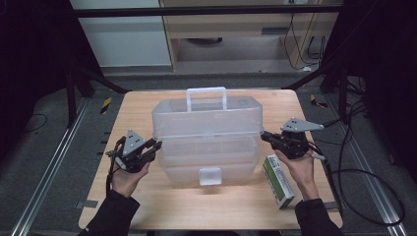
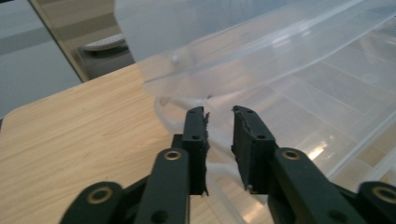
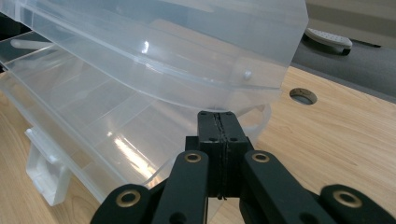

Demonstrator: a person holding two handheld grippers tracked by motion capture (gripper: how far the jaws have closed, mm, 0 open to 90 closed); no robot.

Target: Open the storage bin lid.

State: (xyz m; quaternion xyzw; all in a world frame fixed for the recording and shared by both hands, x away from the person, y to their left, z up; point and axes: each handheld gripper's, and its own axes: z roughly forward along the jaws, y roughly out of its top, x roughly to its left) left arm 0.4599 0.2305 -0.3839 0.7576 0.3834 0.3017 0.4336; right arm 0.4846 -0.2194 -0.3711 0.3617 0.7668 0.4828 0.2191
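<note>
A clear plastic storage box (image 1: pixel 206 147) stands in the middle of the wooden table (image 1: pixel 162 201), its lid (image 1: pixel 206 115) with a white handle (image 1: pixel 206 94) lifted a little off the base. My left gripper (image 1: pixel 156 145) sits at the box's left end. In the left gripper view its jaws (image 2: pixel 219 112) stand apart, a narrow gap between the pads, and the clear rim (image 2: pixel 163 116) curves just ahead of them. My right gripper (image 1: pixel 263 135) is at the box's right end. In the right gripper view, that gripper (image 3: pixel 217 113) is shut, its tips just under the raised lid's corner (image 3: pixel 252 88).
A green and white carton (image 1: pixel 278 181) lies on the table under the right forearm, near the front right corner. The box's front latch (image 1: pixel 210 175) hangs down toward me. A cable hole (image 3: pixel 303 96) is cut in the tabletop behind the box. Cables trail off the right edge.
</note>
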